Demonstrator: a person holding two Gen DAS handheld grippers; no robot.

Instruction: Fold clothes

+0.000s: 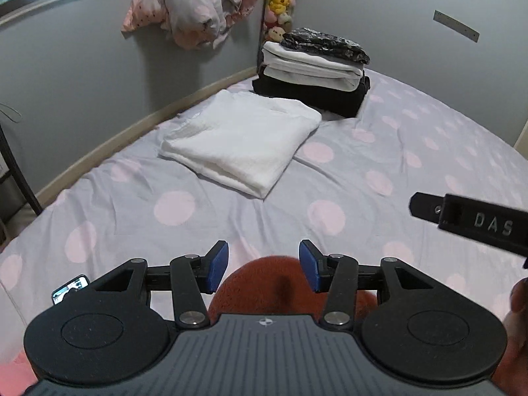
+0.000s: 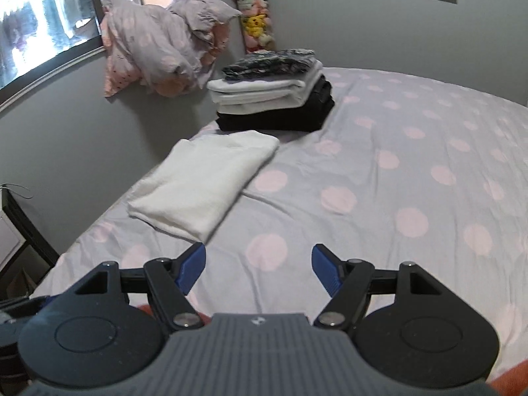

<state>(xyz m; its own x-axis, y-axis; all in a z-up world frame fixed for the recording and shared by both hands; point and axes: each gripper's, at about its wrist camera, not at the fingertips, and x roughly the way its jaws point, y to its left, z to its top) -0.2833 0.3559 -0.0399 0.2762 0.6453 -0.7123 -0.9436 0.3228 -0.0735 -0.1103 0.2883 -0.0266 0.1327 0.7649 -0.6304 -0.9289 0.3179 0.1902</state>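
Note:
A folded white garment (image 1: 241, 142) lies on the polka-dot bed (image 1: 379, 151), apart from both grippers; it also shows in the right wrist view (image 2: 204, 181). Behind it is a stack of folded clothes (image 1: 313, 72), black at the bottom, white in the middle, a dark patterned piece on top, also in the right wrist view (image 2: 274, 95). My left gripper (image 1: 264, 267) is open above an orange-red fuzzy garment (image 1: 264, 283) near the bed's front edge. My right gripper (image 2: 259, 269) is open and empty over the bedsheet (image 2: 396, 165); its side shows in the left wrist view (image 1: 468, 221).
A bundled pink and lilac duvet (image 1: 194, 6) hangs against the grey wall. Plush toys (image 1: 280, 3) sit in the corner. A window (image 2: 43, 26) is at the left. A dark stand (image 2: 26, 231) stands beside the bed's left edge.

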